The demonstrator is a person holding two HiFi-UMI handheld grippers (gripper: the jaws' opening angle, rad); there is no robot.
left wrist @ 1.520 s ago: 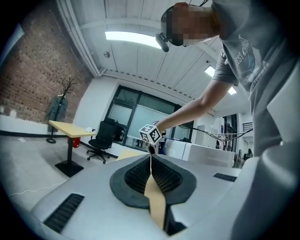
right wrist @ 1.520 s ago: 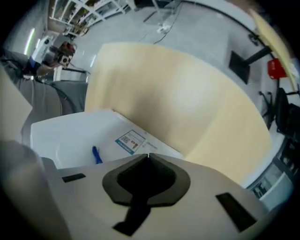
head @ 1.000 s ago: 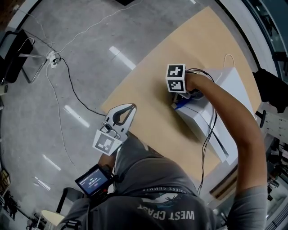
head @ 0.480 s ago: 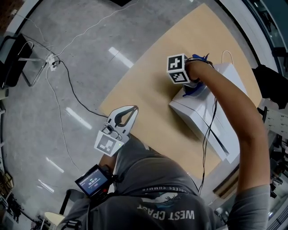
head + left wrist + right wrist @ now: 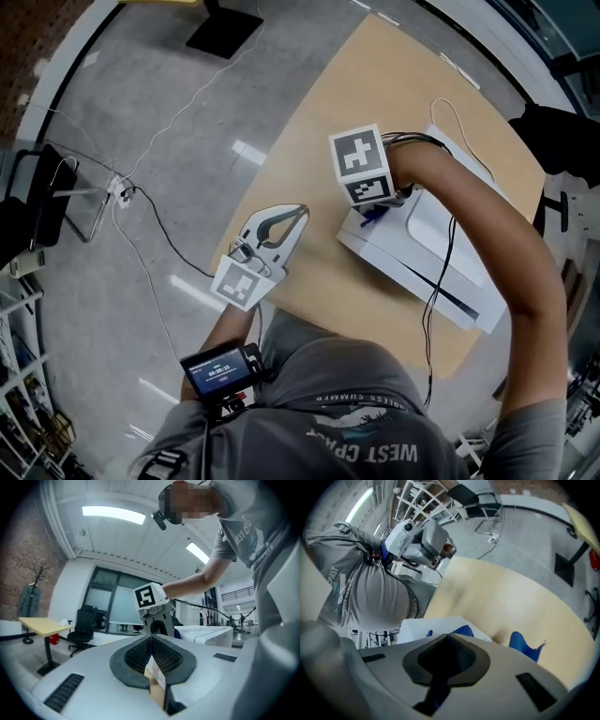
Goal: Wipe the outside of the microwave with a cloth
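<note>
Blue cloth point(image 5: 526, 647) pokes out past the tips of my right gripper point(image 5: 447, 637). Its jaws are pressed together on a thin fold of it, so the loose ends hang free to do the rubbing. In the head view that gripper angles down at the near corner of the white microwave point(image 5: 398, 262), with a scrap of blue showing just under its marker cube. I read this as the cloth being brought against the top edge or the side wall there, though I cannot tell whether it is touching the casing. The microwave sits toward the right side of the wooden table point(image 5: 309, 150), its long faces open to a sweep from my side. My left gripper point(image 5: 292, 220) hangs over the table's near edge, well apart from the microwave. It points roughly level, its jaws closed tip to tip on nothing that belongs to the job. I judge it is parked there to stay out of the wiping arm's path. Most of the outside looks yet to be covered.
</note>
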